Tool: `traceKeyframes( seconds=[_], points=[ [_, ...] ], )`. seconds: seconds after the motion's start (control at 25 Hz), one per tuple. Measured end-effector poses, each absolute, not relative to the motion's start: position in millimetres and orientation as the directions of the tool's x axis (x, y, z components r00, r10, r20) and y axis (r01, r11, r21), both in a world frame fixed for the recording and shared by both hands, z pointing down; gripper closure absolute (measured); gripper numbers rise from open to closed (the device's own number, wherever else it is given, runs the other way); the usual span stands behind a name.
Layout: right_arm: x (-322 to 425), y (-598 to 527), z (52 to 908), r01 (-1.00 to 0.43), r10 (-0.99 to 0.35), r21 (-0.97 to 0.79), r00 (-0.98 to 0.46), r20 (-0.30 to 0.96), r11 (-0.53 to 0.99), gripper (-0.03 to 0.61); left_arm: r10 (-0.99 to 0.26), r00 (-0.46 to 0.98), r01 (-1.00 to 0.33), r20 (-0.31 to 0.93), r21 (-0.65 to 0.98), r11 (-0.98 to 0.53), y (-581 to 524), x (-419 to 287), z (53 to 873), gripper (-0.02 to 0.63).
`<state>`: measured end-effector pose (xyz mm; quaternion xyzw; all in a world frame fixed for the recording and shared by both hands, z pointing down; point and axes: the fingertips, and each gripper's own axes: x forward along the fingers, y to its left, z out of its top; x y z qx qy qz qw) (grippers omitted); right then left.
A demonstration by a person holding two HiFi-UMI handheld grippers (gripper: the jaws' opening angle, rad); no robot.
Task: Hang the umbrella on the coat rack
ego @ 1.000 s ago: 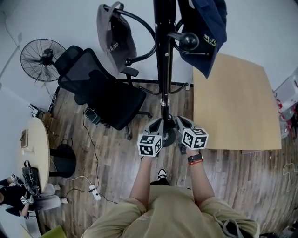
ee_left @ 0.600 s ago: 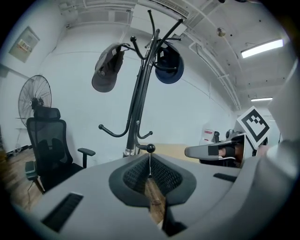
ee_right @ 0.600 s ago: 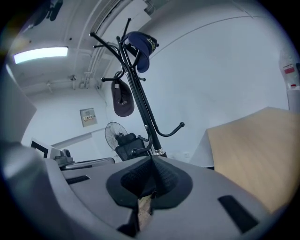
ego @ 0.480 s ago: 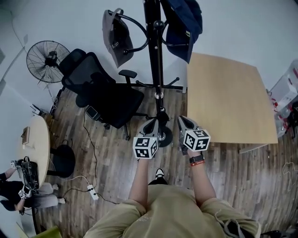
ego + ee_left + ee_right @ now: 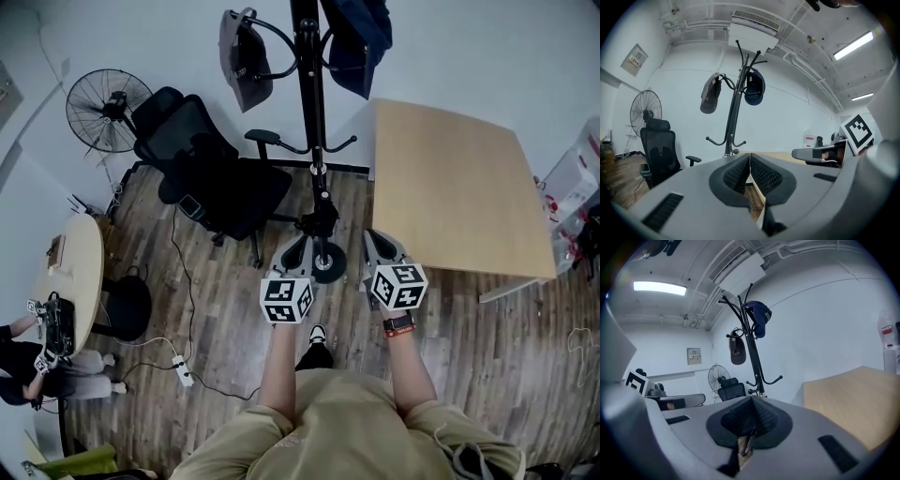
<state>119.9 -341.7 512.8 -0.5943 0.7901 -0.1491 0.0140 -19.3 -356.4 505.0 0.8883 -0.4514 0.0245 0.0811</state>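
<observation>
Left tongs (image 5: 749, 156) and right tongs (image 5: 751, 400), both closed and empty, have drawn back from the coat rack (image 5: 312, 112) at 12 o'clock; hanging seems finished.

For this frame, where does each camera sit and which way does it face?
Head view: on the person's head, facing steeply down at the coat rack, table and floor; forearms, left gripper and right gripper show.
Left gripper view: on the left gripper, looking along its shut jaws toward the rack; right gripper at right.
Right gripper view: on the right gripper, looking along its shut jaws; left gripper at left.
Shared: all three show the coat rack.
</observation>
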Motion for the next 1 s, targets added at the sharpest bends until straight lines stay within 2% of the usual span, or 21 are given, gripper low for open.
traceKeyframes(
  seconds=[0.56,0.8,1.0],
  points=[
    [114.6,-260.0,508.5,-0.941,-0.947,-0.217,-0.292,0.137,0.259,0.563,-0.814,0.574,-0.818,0.09,0.11,-0.565,-284.6,-18.7,497.9,0.589],
    [105.5,-282.9,515.7,-0.928,-0.924,-0.212,-0.344,0.165,0.307,0.563,-0.846,0.527,-0.847,0.085,0.136,-0.514,-310.4,-25.4,505.4,0.589],
    [93.2,-326.6,527.1,-0.925,-0.921,-0.238,-0.343,0.187,0.296,0.563,-0.832,0.539,-0.84,0.132,0.147,-0.522,-357.9,-36.4,520.3,0.589]
  ],
)
